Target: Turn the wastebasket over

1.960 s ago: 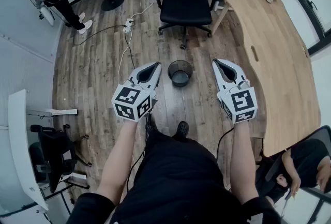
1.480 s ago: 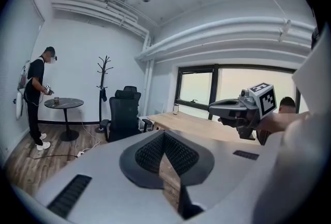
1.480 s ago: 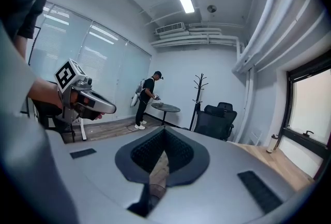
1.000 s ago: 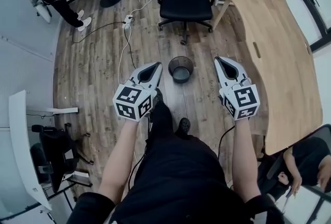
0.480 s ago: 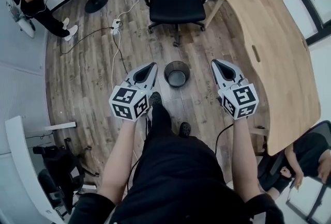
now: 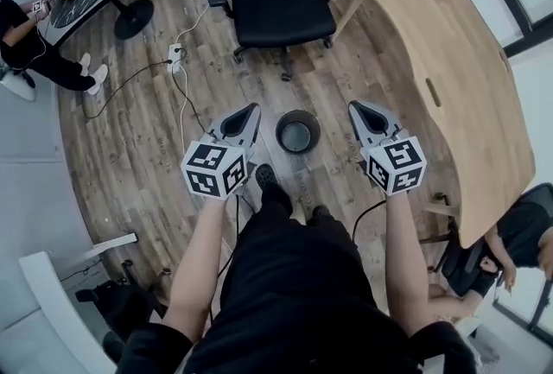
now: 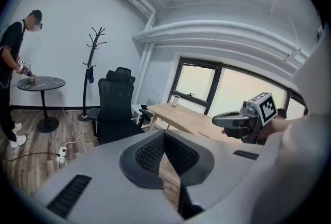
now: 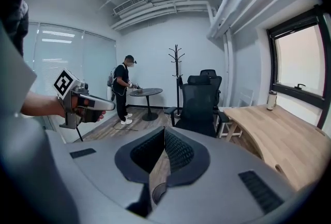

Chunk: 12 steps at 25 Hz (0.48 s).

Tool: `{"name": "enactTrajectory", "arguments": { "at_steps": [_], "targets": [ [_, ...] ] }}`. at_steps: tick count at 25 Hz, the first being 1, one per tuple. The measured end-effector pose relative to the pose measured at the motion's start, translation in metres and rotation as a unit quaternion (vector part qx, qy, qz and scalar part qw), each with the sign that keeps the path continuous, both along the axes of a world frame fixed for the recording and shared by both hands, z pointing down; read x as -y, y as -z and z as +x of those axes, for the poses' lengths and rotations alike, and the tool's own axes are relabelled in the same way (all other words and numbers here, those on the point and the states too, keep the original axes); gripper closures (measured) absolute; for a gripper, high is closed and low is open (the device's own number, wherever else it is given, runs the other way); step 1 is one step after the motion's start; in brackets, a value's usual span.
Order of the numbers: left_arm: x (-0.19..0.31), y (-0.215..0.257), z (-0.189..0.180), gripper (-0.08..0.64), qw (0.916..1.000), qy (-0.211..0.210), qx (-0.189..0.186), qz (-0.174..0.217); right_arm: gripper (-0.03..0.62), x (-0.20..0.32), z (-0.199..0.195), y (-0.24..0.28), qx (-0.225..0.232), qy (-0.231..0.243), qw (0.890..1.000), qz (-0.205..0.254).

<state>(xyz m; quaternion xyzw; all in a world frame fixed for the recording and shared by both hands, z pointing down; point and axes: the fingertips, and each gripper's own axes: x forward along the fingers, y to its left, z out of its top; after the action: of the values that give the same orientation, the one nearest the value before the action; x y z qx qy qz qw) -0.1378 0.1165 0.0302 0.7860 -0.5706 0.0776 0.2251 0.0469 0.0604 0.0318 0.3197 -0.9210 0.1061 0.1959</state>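
wastebasket [image 6: 298, 115]: upright on the wood floor [image 6: 155, 130], open end up, sitting between my two tools, just ahead of my shoes [image 6: 264, 177]
left tool [image 6: 249, 113]: pinched closed, nothing in it, off to the basket's left
right tool [image 6: 360, 114]: same deal, closed and empty, off to its right

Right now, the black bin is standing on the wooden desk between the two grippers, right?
No. The wastebasket stands on the wooden floor, not on the desk. The head view shows it there, between the left gripper and the right gripper.
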Motion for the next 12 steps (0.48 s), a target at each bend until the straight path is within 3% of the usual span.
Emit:
{"name": "enactTrajectory", "arguments": {
  "at_steps": [5,12],
  "targets": [
    [0.019,-0.032,-0.022,0.543,0.9990,-0.030,-0.022,-0.024,0.560,0.003,-0.015,-0.038,-0.035,-0.028,0.998,-0.036],
    [0.037,-0.074,-0.025,0.543,0.9952,-0.058,-0.050,-0.061,0.560,-0.001,-0.012,-0.082,-0.062,-0.063,0.992,-0.086]
  ]
}}
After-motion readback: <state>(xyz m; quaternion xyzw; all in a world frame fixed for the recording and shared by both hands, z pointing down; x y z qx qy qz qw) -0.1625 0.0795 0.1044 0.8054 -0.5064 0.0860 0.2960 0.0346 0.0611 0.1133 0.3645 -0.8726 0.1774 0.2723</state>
